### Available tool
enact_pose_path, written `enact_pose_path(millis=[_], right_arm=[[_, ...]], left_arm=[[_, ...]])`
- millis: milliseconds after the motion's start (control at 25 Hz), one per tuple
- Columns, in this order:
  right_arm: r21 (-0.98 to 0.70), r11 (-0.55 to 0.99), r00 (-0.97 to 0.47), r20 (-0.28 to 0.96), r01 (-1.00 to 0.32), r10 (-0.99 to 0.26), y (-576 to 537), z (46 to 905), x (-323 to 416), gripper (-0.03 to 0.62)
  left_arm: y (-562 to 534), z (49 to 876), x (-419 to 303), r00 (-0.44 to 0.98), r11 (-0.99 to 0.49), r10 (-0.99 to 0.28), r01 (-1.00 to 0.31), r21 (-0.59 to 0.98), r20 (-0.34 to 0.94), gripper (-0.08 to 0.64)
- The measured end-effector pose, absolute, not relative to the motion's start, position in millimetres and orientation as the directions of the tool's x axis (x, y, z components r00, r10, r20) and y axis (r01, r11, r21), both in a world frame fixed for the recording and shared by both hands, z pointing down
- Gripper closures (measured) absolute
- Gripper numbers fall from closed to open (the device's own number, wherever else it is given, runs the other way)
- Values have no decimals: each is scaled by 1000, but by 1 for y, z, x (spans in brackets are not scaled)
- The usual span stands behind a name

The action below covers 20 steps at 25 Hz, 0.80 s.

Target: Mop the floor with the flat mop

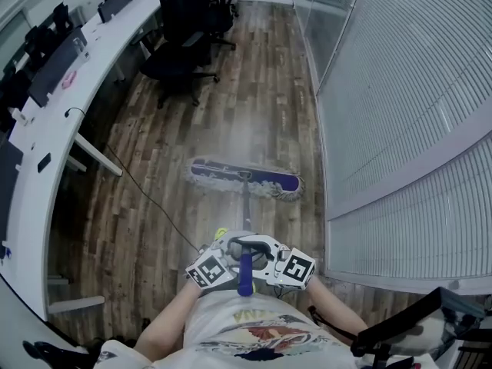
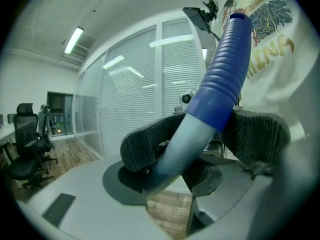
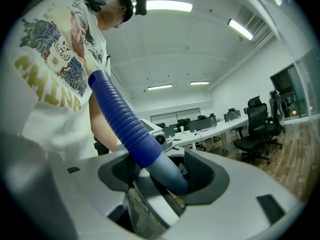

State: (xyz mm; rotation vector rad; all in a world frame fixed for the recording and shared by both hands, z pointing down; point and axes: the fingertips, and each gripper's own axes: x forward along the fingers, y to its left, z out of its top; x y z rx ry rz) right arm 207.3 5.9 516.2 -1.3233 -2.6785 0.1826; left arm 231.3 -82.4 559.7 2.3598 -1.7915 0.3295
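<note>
Mop (image 1: 246, 178) lies flat on the floor (image 1: 254, 91), right of the desk (image 1: 58, 121); I have left gripper (image 2: 200, 139) and right gripper (image 3: 162, 171) both clamped around its handle (image 1: 246, 206).

L gripper (image 1: 233, 250) & R gripper (image 1: 260, 254) side by side, fingers (image 2: 142, 146) clamped on mop handle (image 1: 245, 277).

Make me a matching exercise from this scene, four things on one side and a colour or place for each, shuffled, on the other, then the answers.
1 mop head
2 mop handle
3 office chair
4 blinds

A black, by the desk
B white, along the right
C ribbed blue top
D flat on the wood floor

Pairs: 1-D, 2-C, 3-A, 4-B
</note>
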Motion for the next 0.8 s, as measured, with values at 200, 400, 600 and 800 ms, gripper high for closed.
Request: enact_pose_path(millis=[200, 400, 600, 800], right_arm=[[-102, 576, -568, 100, 811, 817, -19, 523, 143, 330], [-142, 593, -584, 104, 793, 805, -56, 524, 50, 330], [-169, 617, -613, 86, 768, 786, -91, 508, -66, 330], [-134, 628, -626, 62, 766, 777, -124, 509, -167, 330]], left_arm=[[-109, 565, 164, 238, -246, -938, -969, -2, 254, 391], [-144, 565, 73, 247, -255, -933, -967, 5, 261, 391], [-179, 552, -40, 276, -279, -926, -960, 27, 258, 391], [-210, 557, -140, 288, -300, -915, -954, 2, 283, 391]])
